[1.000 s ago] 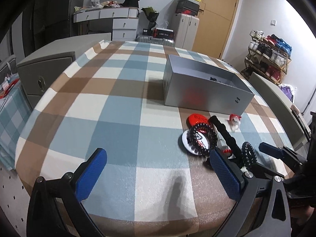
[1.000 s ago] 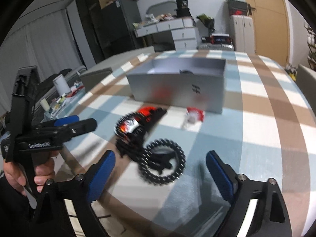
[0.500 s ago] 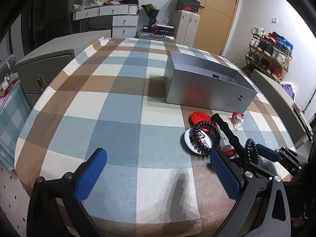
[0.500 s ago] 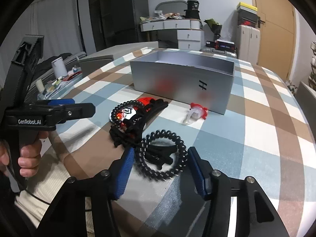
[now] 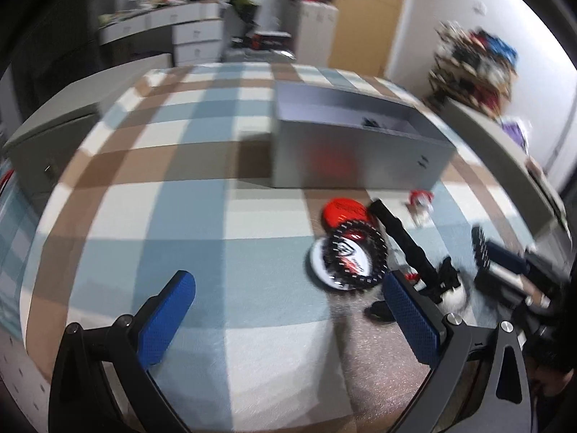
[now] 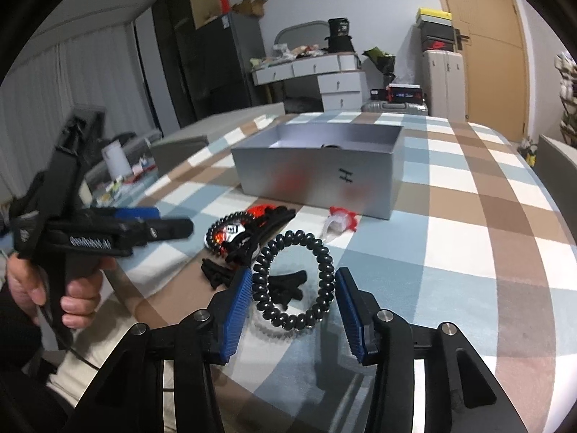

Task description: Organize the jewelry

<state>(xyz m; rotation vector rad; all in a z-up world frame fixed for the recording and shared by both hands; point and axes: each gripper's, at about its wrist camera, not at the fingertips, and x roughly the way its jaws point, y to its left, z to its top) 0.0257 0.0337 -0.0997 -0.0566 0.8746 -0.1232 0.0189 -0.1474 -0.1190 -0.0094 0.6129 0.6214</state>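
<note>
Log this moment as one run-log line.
right gripper: shut on coil band, lifted off table | left gripper: open, holds nothing | box: open, beyond the pile

an "h" mark on the silver box [image 6: 317,176].

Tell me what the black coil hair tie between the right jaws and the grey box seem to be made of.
Coil hair tie: looks like glossy black plastic or rubbery cord; the spiral loops catch highlights.
Grey box: probably matte silver-grey cardboard; thin straight walls, faint red reflection on its side.
</note>
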